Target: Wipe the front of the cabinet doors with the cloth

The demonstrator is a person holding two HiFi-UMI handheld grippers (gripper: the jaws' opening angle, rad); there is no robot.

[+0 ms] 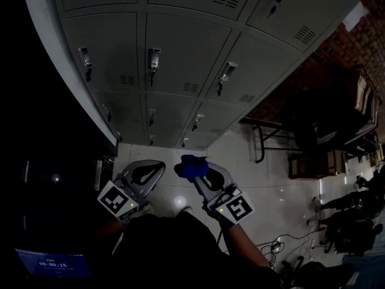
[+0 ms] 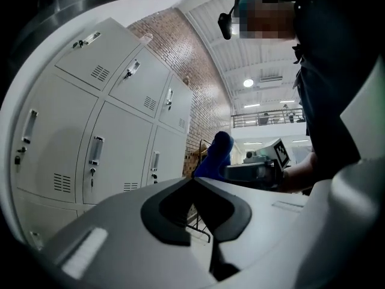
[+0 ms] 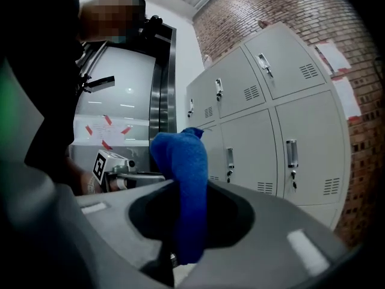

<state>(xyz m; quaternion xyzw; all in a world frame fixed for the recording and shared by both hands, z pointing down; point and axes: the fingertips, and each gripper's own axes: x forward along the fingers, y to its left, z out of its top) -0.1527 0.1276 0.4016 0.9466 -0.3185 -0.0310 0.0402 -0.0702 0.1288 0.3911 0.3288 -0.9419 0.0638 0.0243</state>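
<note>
Right tongs (image 1: 200, 174) are clamped on the blue cloth (image 3: 183, 179), which stands up between the jaws as a folded wad with its top flopped over. The left tongs (image 2: 194, 179) are pressed together with nothing between them. The two are held low, side by side and near each other above the pale floor (image 1: 271, 179), short of the grey cabinet doors (image 1: 180, 59) (a bank of lockers, each with a handle, a keyhole and vent slots), so the cloth hangs clear of the metal and touches no door.
</note>
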